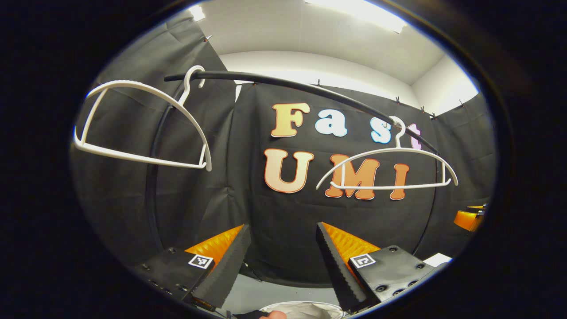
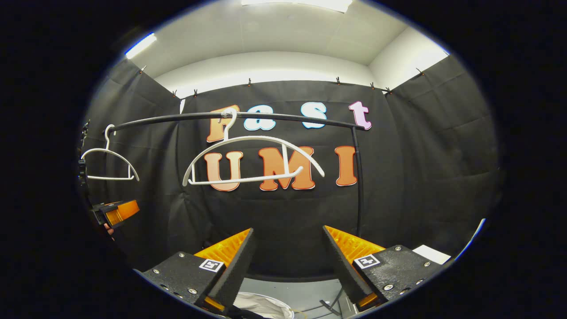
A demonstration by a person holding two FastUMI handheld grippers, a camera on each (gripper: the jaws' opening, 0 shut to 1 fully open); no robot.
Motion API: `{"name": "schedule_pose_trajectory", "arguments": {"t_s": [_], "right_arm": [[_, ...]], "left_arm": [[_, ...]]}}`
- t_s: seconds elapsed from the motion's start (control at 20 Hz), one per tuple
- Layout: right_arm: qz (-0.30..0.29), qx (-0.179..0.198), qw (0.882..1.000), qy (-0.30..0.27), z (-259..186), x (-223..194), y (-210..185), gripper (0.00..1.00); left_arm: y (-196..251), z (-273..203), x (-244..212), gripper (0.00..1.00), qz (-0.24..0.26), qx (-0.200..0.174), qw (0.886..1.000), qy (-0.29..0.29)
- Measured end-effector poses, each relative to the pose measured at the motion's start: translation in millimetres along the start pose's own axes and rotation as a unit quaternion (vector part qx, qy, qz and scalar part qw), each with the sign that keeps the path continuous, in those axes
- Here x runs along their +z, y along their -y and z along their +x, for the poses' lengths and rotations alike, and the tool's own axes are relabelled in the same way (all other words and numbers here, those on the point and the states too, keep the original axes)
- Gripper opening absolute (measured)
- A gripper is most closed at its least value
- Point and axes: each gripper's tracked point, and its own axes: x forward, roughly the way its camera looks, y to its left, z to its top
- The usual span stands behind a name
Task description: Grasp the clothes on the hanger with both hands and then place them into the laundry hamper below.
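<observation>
Both hangers [image 1: 146, 124] [image 1: 390, 170] bare on rail [image 1: 283, 84], up above jaws. No clothes on them. Hamper [image 2: 266, 305] low, right under jaws, pale cloth inside. Left gripper [image 1: 281, 261] wide open, empty. Right gripper [image 2: 288, 261] wide open, empty. Likely job done.

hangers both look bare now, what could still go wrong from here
1. Both white hangers, the near one and the far one, hang loose on the black rail; a raised gripper could knock one off.
2. The left gripper and right gripper have their jaws open and hold nothing, so any garment should be in the hamper; too little of it shows to confirm.
</observation>
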Motion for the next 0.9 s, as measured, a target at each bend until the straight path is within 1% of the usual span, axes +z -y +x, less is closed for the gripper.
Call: {"name": "schedule_pose_trajectory", "arguments": {"t_s": [0.05,0.1,0.15,0.2,0.35,0.4,0.5,0.55,0.6,0.65,0.7,0.85,0.9], "right_arm": [[0.003,0.001,1.000,0.000,-1.1,1.7,-1.5,0.92],[0.010,0.005,1.000,0.002,-2.3,3.1,-4.1,0.92],[0.015,0.007,1.000,0.002,-1.8,3.7,-5.1,0.92],[0.015,0.006,1.000,0.002,-2.1,3.4,-4.1,0.92],[0.009,0.000,1.000,0.000,-4.4,1.8,2.8,0.92],[0.011,0.000,1.000,0.000,-4.2,1.3,2.9,0.92],[0.015,0.001,1.000,-0.003,-4.2,-0.5,1.8,0.92],[0.016,0.001,1.000,-0.004,-4.6,-1.3,2.5,0.92],[0.016,0.001,1.000,-0.004,-4.2,-2.4,1.8,0.92],[0.014,0.000,1.000,-0.005,-3.4,-4.1,1.6,0.92],[0.013,-0.002,1.000,-0.007,-2.7,-5.7,2.9,0.92],[0.014,0.000,1.000,-0.011,-2.5,-8.3,0.4,0.92],[0.015,0.001,1.000,-0.012,-2.4,-8.5,-0.7,0.92]], "left_arm": [[1.3,-1.1,-0.9,0.96,-0.003,-0.002,1.000,-0.004],[2.8,-2.7,-0.6,0.94,-0.005,-0.004,1.000,-0.003],[3.5,-2.7,0.3,0.94,-0.008,-0.006,1.000,-0.002],[3.4,-2.9,0.0,0.97,-0.009,-0.006,1.000,-0.003],[3.1,-2.5,-1.5,0.96,-0.006,-0.006,1.000,-0.003],[3.0,-3.0,-2.0,0.93,-0.004,-0.005,1.000,-0.004],[3.0,-3.3,-2.8,0.93,-0.003,-0.006,1.000,-0.006],[3.0,-2.5,-2.8,0.96,-0.003,-0.005,1.000,-0.006],[2.6,-2.9,-3.3,0.93,-0.002,-0.005,1.000,-0.007],[3.4,-3.3,-2.8,0.93,-0.001,-0.007,1.000,-0.006],[3.6,-3.5,-2.3,0.96,0.000,-0.009,1.000,-0.005],[3.8,-3.9,-2.0,0.96,0.003,-0.011,1.000,-0.005],[3.8,-4.3,-2.4,0.93,0.003,-0.012,1.000,-0.005]]}}
